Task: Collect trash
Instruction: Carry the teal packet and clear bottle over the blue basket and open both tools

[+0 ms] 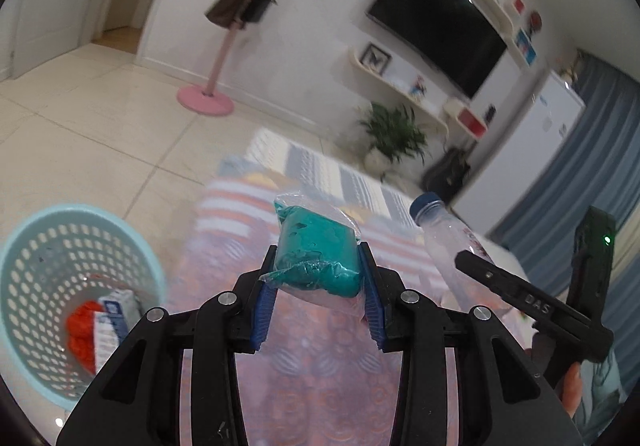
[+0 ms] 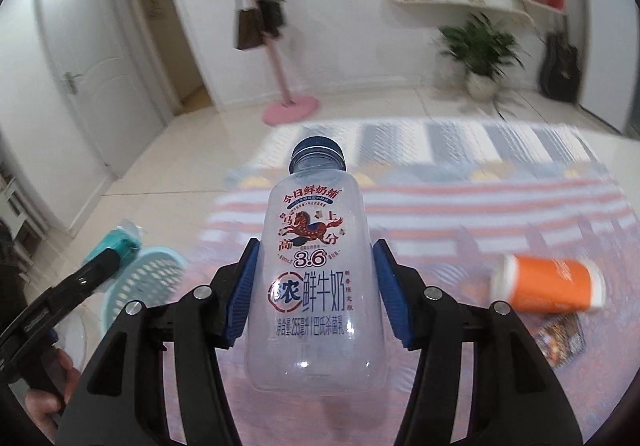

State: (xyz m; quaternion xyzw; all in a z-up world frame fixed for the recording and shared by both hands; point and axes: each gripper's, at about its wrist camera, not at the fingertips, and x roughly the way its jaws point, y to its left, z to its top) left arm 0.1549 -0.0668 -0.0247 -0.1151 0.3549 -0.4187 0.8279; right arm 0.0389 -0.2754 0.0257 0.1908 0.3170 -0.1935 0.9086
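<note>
Left gripper (image 1: 318,278) tilted over rug (image 1: 312,366)

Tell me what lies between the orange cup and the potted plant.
Only striped rug and pale floor tiles between orange cup and potted plant, in the right wrist view.

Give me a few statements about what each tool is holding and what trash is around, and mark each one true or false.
1. The left tool grips a teal lump in clear plastic wrap. True.
2. The right tool holds an orange cup. False: it holds a clear milk bottle with a blue cap; the orange cup lies on its side on the patterned rug.
3. The light blue basket is empty. False: a red item and a white carton already lie inside.
4. The milk bottle looks empty. True.
5. A small printed packet lies near the orange cup. True.
</note>
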